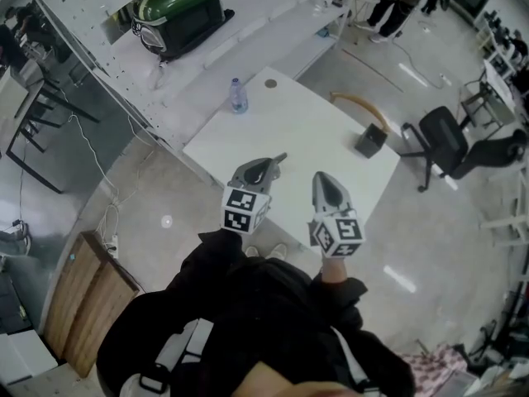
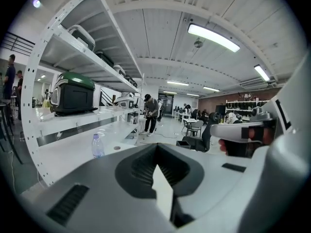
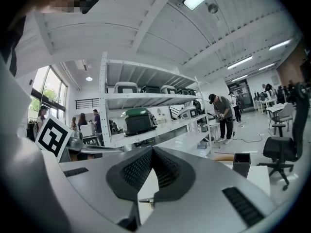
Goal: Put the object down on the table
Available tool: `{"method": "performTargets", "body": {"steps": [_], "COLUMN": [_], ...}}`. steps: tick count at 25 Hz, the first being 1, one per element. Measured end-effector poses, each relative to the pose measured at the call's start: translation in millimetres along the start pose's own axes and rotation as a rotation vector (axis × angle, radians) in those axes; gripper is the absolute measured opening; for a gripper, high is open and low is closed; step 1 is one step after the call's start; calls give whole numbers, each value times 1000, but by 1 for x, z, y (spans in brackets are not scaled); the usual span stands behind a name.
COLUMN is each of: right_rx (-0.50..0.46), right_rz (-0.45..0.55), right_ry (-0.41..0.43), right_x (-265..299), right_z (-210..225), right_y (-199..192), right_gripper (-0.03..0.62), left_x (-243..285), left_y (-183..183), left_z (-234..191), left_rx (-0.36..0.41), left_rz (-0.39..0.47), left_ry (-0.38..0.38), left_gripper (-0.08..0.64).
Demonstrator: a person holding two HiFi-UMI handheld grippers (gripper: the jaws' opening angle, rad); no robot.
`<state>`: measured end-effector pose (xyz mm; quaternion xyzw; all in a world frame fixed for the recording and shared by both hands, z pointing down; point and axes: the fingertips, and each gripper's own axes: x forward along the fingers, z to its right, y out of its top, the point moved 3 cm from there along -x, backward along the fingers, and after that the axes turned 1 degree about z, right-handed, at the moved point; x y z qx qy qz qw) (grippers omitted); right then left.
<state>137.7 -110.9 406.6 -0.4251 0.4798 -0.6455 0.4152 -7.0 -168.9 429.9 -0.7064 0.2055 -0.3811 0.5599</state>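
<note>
Both grey plastic tools, left and right, are pressed together on nothing above the white tabletop; the object is probably the clear plastic water bottle, upright near its far left corner: light, slick, crushable, so grip mid-body.

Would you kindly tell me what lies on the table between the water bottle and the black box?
Nothing: in the head view the white table is bare between the water bottle and the black box.
</note>
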Motion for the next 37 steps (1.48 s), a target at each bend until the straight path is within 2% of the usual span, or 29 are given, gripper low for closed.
{"method": "performTargets", "body": {"steps": [24, 37], "right_rx": [-4, -12], "right_rz": [57, 68], "right_ry": [0, 16], "right_x": [-1, 11], "right_z": [8, 12], "right_y": [22, 23], "right_gripper": [-8, -9], "left_x": [-13, -2], "left_y": [18, 21], "left_z": [21, 16], "left_rx": [-19, -9], "left_rz": [108, 111], "left_ry": [-40, -52], "left_gripper": [2, 2]}}
